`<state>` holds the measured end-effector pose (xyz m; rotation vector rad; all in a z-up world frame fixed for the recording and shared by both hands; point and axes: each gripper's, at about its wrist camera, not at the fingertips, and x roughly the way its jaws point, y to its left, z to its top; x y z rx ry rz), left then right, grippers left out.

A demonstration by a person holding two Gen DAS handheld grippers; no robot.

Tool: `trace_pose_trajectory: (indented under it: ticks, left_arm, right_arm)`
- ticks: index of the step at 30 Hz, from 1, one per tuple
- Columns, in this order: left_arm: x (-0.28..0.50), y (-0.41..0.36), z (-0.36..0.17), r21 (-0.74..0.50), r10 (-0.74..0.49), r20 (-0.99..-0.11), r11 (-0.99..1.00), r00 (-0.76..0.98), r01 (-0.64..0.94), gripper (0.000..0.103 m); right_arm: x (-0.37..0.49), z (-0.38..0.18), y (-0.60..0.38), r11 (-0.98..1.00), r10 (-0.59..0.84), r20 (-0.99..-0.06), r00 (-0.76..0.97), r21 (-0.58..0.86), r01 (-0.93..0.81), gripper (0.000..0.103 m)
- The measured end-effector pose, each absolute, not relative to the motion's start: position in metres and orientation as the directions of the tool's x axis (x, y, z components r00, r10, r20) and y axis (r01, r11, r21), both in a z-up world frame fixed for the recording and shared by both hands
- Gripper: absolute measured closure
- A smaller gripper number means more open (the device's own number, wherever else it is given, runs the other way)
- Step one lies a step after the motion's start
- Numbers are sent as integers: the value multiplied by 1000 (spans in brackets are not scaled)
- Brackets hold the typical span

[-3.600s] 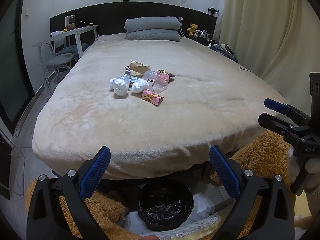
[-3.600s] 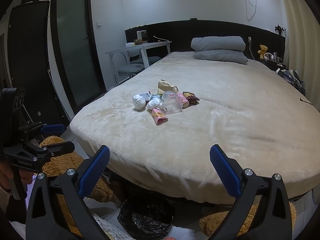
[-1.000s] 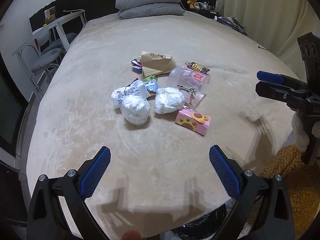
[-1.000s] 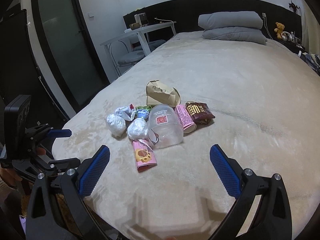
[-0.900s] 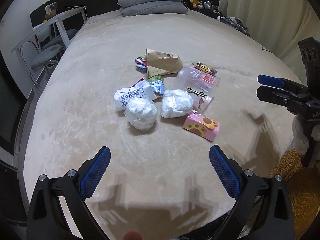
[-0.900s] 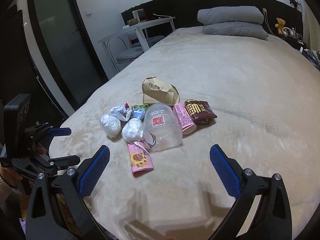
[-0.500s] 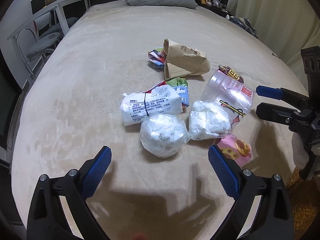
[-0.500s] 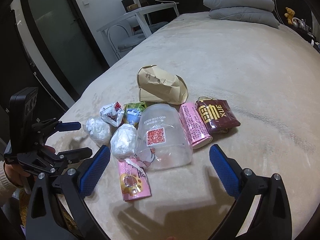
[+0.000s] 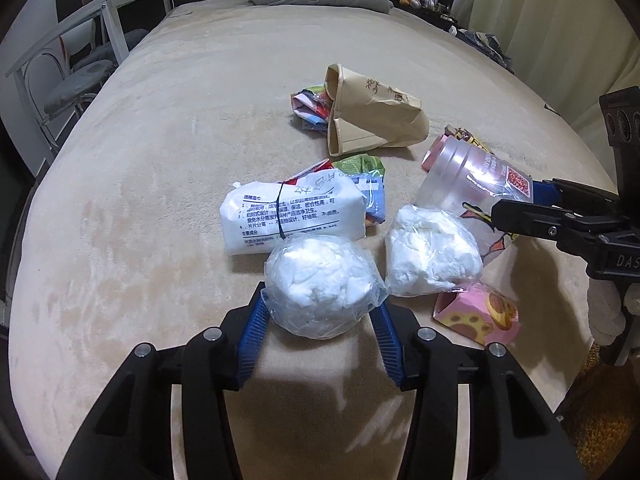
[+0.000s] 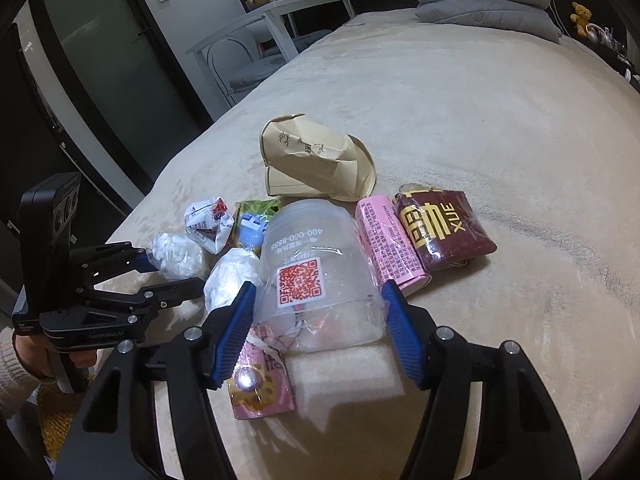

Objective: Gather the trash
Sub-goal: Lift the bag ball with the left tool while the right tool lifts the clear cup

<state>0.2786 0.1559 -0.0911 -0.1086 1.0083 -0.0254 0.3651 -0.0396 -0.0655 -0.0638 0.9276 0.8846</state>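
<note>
On a beige bed (image 9: 140, 168) strewn with trash, the left gripper (image 9: 320, 320) is clamped on a plastic-wrapped white wad (image 9: 320, 288), its blue pads (image 9: 251, 332) pressing both sides. The right gripper (image 10: 318, 326) is closing around a clear plastic jar (image 10: 316, 264) lying on its side, both fingers against its walls.

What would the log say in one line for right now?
left gripper: shut on bagged tissue wad | right gripper: closing around clear plastic cup | surface: bed
</note>
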Motion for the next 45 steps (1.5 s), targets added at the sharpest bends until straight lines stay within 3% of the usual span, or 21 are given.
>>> trace_pose_trajectory:
  ticks: [24, 35, 45]
  left_arm:
    - [164, 107, -16, -186, -117, -767, 982, 630, -45, 55]
    - [106, 71, -2, -200, -134, -740, 979, 659, -26, 55]
    - [56, 61, -10, -211, -129, -732, 976, 670, -43, 55]
  right_arm:
    - [242, 15, -116, 669, 660, -655, 368, 290, -684, 40]
    - [169, 16, -149, 669, 659, -680, 322, 334, -664, 40]
    - [128, -29, -166, 687, 628, -734, 259, 367, -627, 40]
